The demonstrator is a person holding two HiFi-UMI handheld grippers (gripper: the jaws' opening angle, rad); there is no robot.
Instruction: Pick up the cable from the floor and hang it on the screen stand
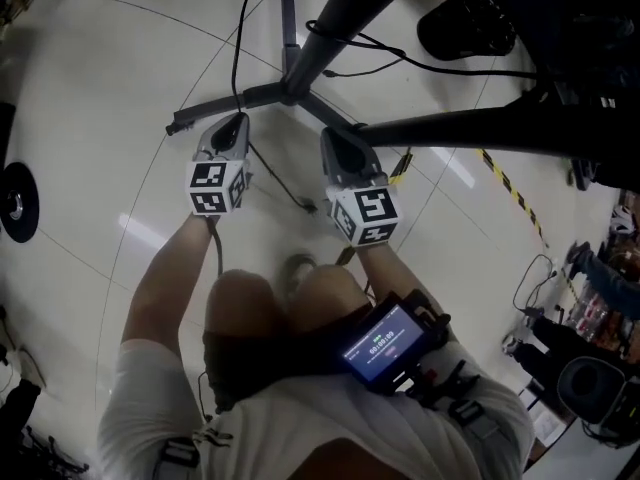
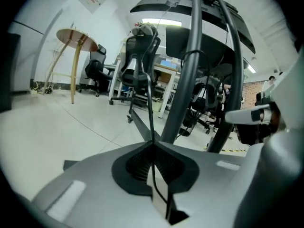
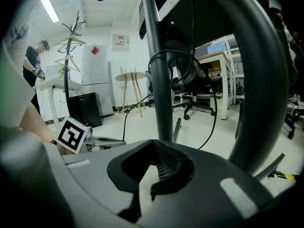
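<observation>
The person stands over the stand's base [image 1: 288,90], a gripper in each hand, both pointing at the spot where its legs meet the pole [image 2: 184,99]. The left gripper [image 1: 238,120] has its jaws closed on the thin black cable [image 2: 150,109], pinched right at the tips. From there the cable climbs close beside the pole. In the head view another stretch trails from that gripper down and to the right, ending between the two grippers over the pale floor [image 1: 100,98]; I cannot tell whether that end touches the floor. The right gripper [image 1: 331,134] is just beside the left, nearer the right-hand leg. Its jaws are closed together with nothing between them. More black cables loop around the pole higher up.
</observation>
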